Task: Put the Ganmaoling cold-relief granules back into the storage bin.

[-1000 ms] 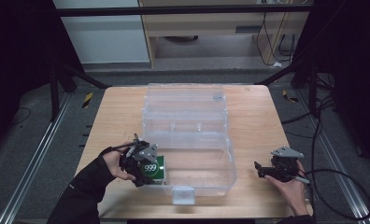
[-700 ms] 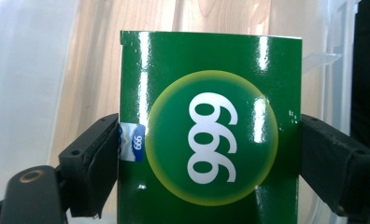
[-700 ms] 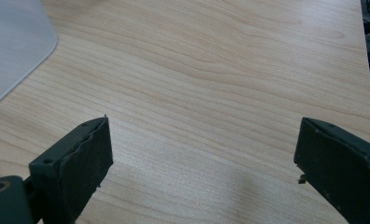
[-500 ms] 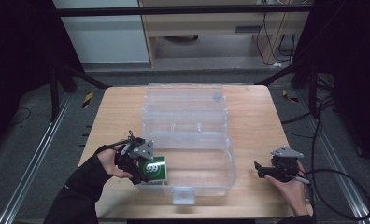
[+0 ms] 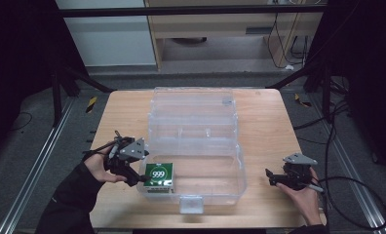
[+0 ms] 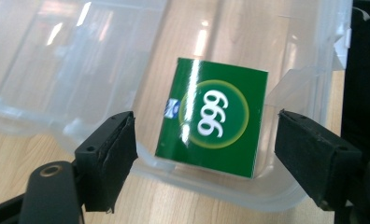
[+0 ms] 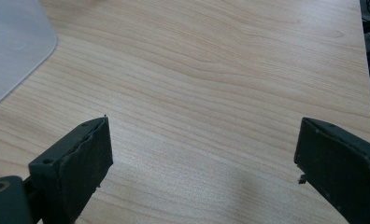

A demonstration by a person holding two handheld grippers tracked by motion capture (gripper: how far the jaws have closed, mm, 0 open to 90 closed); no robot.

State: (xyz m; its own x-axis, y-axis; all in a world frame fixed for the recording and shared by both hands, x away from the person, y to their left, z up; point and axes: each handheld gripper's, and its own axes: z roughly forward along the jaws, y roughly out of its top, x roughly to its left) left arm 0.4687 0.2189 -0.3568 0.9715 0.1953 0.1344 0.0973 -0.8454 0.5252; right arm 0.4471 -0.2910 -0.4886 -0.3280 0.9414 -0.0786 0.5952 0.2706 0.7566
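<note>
A green box marked 999 [image 5: 161, 175] [image 6: 211, 116] lies flat in the front left corner of the clear plastic container [image 5: 196, 131], whose near wall [image 6: 248, 196] runs in front of it. My left gripper [image 5: 137, 178] [image 6: 206, 123] hovers just outside that corner and points at the box. Its jaws have just been closing with nothing between them, and they still stand apart. My right gripper [image 5: 274, 178] [image 7: 206, 126] rests open over bare wood at the table's front right, holding nothing.
The container's lid [image 5: 193, 100] lies open towards the back of the wooden table [image 5: 264, 131]. A latch tab [image 5: 191, 204] sticks out at the container's front edge. A rounded container corner [image 7: 10, 42] shows in the right gripper view.
The green box has gone from tilted at the container's left rim, between my left jaws, to lying flat inside. My left gripper has drawn back to the left and up. The right hand stayed still.
</note>
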